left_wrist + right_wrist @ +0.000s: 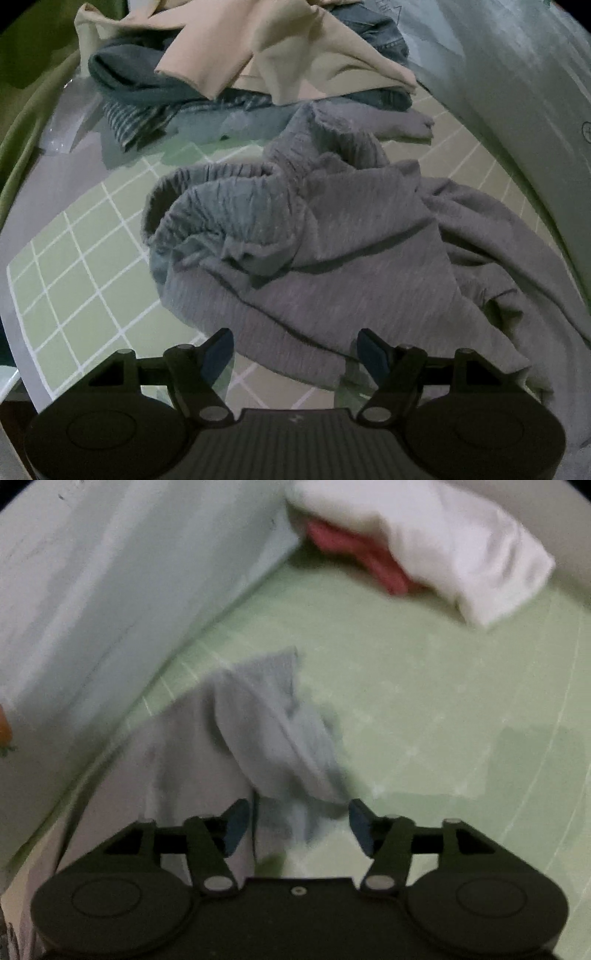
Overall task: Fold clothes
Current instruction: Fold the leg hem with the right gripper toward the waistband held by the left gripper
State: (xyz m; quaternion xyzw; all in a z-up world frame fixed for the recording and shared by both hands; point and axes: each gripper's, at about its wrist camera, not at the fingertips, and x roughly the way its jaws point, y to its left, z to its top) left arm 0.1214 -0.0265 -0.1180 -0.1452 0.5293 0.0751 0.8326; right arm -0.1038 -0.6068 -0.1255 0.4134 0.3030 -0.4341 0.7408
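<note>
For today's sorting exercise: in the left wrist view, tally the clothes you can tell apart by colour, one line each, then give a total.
Grey: 1, the crumpled garment
Beige: 1
Dark grey-blue: 1
Striped: 1
Denim blue: 1
Total: 5, though the pile may hide more.

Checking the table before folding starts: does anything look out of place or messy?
The grey garment lies crumpled on the green grid mat, its elastic waistband bunched and twisted. Behind it, a beige garment is dumped over an unsorted pile. Both grippers' jaws are open and hold nothing.
</note>
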